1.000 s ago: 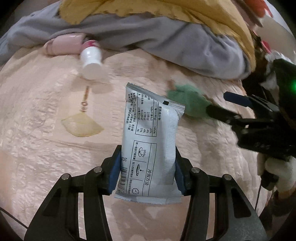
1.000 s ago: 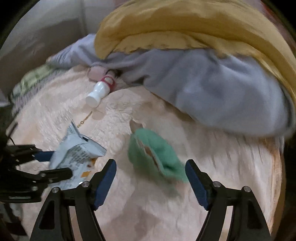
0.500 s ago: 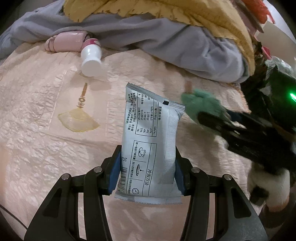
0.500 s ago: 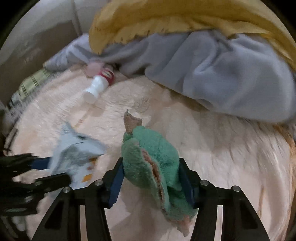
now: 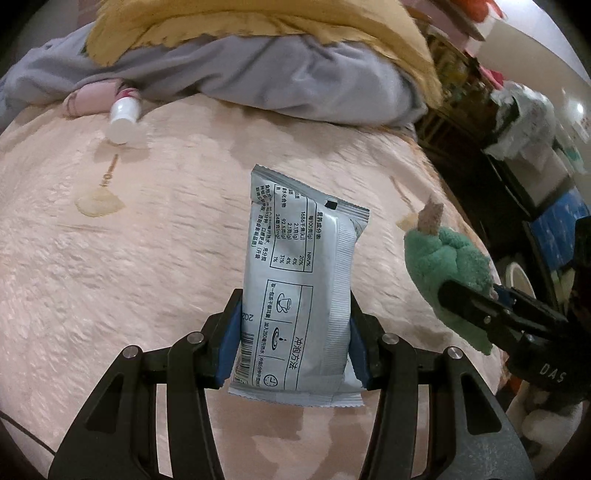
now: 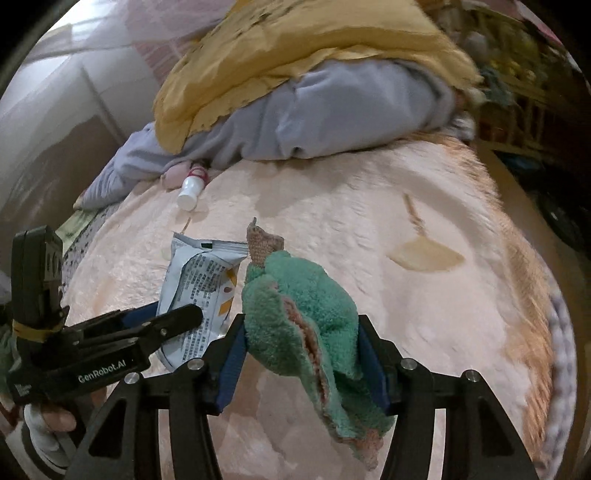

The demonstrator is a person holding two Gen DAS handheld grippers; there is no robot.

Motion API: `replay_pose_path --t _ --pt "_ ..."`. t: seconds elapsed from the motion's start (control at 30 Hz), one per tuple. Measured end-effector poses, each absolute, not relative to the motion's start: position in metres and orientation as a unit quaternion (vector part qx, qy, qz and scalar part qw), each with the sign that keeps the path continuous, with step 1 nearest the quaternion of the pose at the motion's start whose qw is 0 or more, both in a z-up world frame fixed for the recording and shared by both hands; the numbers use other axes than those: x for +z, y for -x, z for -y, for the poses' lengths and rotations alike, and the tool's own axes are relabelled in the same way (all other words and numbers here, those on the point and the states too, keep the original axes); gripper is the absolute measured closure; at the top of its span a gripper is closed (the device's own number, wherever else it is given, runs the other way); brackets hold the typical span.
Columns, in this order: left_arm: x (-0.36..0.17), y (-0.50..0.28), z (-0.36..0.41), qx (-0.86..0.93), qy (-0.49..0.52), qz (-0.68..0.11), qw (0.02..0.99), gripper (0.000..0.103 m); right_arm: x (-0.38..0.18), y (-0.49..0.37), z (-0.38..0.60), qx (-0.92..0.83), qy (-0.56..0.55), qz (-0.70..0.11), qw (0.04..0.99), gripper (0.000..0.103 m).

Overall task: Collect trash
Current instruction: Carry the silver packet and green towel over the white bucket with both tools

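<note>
My left gripper (image 5: 295,332) is shut on a silver snack packet (image 5: 299,284) with black print and holds it upright above the pink bedspread (image 5: 110,277). My right gripper (image 6: 301,350) is shut on a crumpled green fuzzy cloth (image 6: 306,314) with a brown tip, lifted off the bed. In the left wrist view the cloth (image 5: 443,266) and the right gripper (image 5: 491,299) are at the right. In the right wrist view the packet (image 6: 199,288) and the left gripper (image 6: 166,317) are at the left. A small white bottle (image 5: 122,122) with a red cap lies at the back.
A grey garment (image 5: 258,74) and a yellow blanket (image 5: 277,26) are piled along the bed's far side. A pink bundle (image 5: 88,101) lies by the bottle. Embroidered fan patterns (image 5: 98,203) mark the bedspread. Dark cluttered shelves and bags (image 5: 528,122) stand beyond the bed's right edge.
My right gripper closed on the green cloth and lifted it off the bed, moving back and right. My left gripper kept hold of the packet and rose, turning right.
</note>
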State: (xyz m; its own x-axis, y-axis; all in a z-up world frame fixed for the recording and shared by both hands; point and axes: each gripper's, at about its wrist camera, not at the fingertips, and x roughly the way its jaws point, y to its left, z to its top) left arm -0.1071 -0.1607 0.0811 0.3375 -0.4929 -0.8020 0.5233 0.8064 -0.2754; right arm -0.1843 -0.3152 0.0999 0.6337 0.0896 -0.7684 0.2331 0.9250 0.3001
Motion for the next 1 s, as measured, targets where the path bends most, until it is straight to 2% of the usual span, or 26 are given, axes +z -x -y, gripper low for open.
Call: replay_pose_path --t 0.3,1.0 --pt "0.098 0.153 0.201 -0.344 -0.045 -0.462 0.817 0.055 0.114 0.247 0.348 -0.085 -0.222 -0.401 0.885 0.047" --pt "0.117 0.204 0.294 -0.419 -0.090 -0.441 0.789 0.055 0.125 0.327 0.425 -0.175 -0.270 -0.362 0.875 0.046"
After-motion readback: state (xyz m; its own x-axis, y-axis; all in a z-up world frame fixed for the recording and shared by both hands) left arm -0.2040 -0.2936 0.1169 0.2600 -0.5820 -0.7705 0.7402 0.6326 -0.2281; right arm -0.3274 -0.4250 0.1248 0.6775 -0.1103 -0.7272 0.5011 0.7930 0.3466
